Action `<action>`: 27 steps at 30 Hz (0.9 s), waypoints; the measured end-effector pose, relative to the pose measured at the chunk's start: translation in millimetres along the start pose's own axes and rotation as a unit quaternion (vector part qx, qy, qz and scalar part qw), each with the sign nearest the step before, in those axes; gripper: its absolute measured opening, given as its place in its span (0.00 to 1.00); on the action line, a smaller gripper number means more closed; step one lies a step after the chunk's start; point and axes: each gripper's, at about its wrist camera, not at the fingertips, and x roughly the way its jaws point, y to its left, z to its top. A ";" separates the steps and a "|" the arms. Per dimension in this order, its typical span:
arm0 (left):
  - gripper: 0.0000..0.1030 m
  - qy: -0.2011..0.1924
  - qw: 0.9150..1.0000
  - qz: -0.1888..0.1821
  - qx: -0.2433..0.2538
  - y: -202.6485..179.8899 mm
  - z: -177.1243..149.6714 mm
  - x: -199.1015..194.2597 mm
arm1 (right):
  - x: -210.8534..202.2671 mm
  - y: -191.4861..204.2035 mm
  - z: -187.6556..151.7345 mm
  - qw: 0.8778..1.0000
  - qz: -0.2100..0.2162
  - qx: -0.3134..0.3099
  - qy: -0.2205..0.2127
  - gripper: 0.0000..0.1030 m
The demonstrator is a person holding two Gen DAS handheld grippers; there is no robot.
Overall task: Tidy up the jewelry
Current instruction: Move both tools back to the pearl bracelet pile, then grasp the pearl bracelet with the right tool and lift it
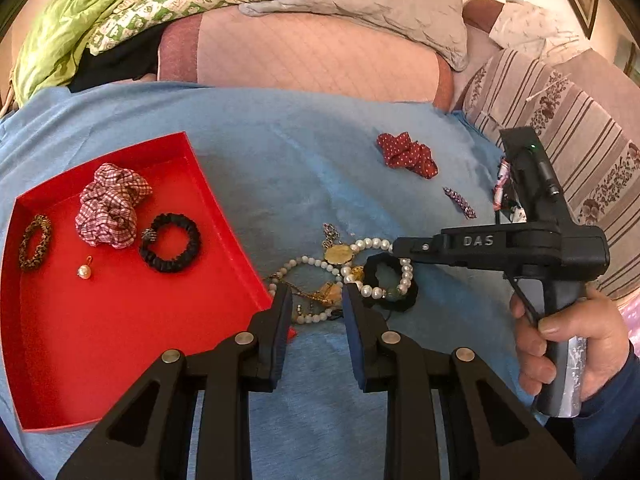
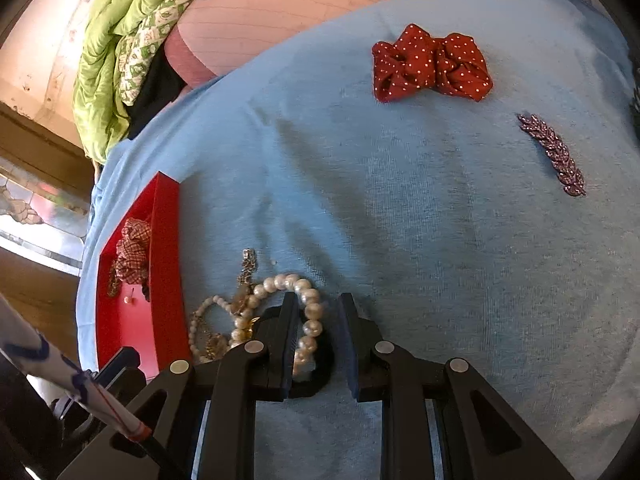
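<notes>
A red tray (image 1: 120, 340) on the blue cloth holds a checked scrunchie (image 1: 110, 210), a black scrunchie (image 1: 170, 248), a leopard hair tie (image 1: 35, 243) and a pearl pendant (image 1: 84, 271). A tangle of pearl bracelets (image 1: 376, 276), a gold watch (image 1: 339, 255) and a black scrunchie (image 1: 394, 304) lies right of the tray. My left gripper (image 1: 316, 294) is open just above this pile. My right gripper (image 2: 318, 304) is open over the pearl bracelet (image 2: 308, 312) and black scrunchie (image 2: 316, 376); it shows in the left view (image 1: 398, 246).
A red polka-dot scrunchie (image 2: 430, 66) and a purple leaf hair clip (image 2: 554, 156) lie farther back on the blue cloth (image 2: 440, 240). A green blanket (image 1: 100, 12), pink bedding and a striped cushion (image 1: 560, 128) lie beyond the cloth.
</notes>
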 end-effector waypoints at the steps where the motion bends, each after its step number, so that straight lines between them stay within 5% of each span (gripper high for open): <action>1: 0.24 0.003 1.000 -0.001 -0.001 -1.0 0.9 2.1 | 3.3 1.3 -0.1 1.000 -0.001 -0.003 0.000 0.21; 7: 0.24 0.019 1.000 -0.004 0.000 -6.9 11.1 10.7 | -3.3 15.2 0.4 0.999 0.001 -0.034 -0.022 0.10; 15: 0.24 0.059 0.998 -0.020 -0.011 -18.6 33.3 39.3 | -84.1 36.4 2.1 0.980 0.068 -0.063 -0.174 0.10; 27: 0.24 0.108 0.992 0.059 0.028 -43.2 45.5 102.3 | -89.9 18.3 9.9 0.981 0.075 -0.030 -0.177 0.11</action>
